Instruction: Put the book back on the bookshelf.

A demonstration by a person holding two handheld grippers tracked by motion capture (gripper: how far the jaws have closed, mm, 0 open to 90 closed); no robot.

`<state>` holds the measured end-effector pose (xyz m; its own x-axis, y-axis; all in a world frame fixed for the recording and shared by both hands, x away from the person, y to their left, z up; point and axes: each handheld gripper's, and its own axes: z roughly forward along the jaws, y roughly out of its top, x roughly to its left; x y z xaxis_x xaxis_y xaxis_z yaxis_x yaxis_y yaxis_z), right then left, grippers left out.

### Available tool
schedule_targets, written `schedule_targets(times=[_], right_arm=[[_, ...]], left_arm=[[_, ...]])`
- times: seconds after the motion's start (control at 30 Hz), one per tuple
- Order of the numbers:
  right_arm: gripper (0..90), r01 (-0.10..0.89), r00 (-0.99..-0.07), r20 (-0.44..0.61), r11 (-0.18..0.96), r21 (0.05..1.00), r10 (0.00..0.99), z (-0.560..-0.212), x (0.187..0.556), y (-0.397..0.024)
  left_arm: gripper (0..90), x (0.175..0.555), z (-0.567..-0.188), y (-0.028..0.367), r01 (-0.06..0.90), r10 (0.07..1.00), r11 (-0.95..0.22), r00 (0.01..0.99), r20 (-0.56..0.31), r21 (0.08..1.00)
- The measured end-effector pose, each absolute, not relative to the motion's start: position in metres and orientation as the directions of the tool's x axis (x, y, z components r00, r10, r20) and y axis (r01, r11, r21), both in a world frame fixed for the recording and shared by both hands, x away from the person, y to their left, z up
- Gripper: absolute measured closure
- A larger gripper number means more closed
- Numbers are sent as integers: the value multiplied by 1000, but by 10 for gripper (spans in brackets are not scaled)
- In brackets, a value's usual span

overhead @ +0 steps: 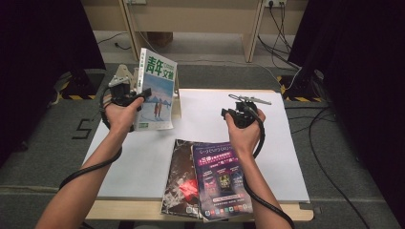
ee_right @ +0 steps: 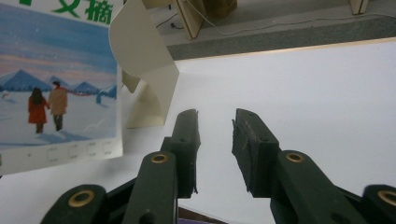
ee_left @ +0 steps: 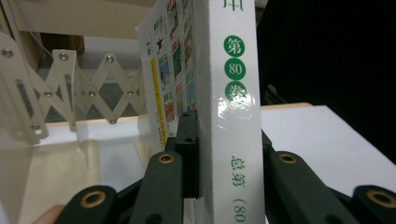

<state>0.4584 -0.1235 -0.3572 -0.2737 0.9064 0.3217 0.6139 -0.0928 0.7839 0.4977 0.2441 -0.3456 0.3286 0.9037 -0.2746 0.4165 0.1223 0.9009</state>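
We clamp the left gripper (overhead: 128, 93) on the upright book's (overhead: 155, 90) spine to stand it in the cream rack (ee_right: 149, 74) at the table's (overhead: 296, 157) far left corner, while our right gripper (overhead: 242, 112) waits open and empty.

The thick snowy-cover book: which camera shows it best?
The high view: the whole book stands upright, clamped in the left tongs. The left gripper view gives just its spine up close; the right gripper view catches part of its front cover.

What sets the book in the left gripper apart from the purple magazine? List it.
The book stands upright in the air, clamped at its spine by the left gripper; the purple magazine lies flat on the table. The book's cover is pale, a snow scene; the magazine's is dark purple. Both show their front covers.
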Motion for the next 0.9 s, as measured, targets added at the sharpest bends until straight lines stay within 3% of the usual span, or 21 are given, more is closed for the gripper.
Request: schedule_targets(times=[0.17, 0.27, 0.77, 0.9], right_arm=[[701, 619, -278, 318, -84, 781, 907, -360, 458, -123], [701, 617, -276, 316, -85, 782, 908, -361, 458, -125], [693, 624, -265, 330, -100, 775, 906, -369, 456, -134], [693, 626, -264, 332, -101, 773, 905, -371, 457, -135]], left_arm=[[729, 504, -357, 241, 452, 899, 156, 305, -316, 879], [727, 506, -354, 239, 469, 915, 124, 286, -283, 875], [695, 525, -345, 243, 630, 926, 84, 236, -293, 772], [703, 527, -348, 246, 636, 927, 91, 227, -298, 767]])
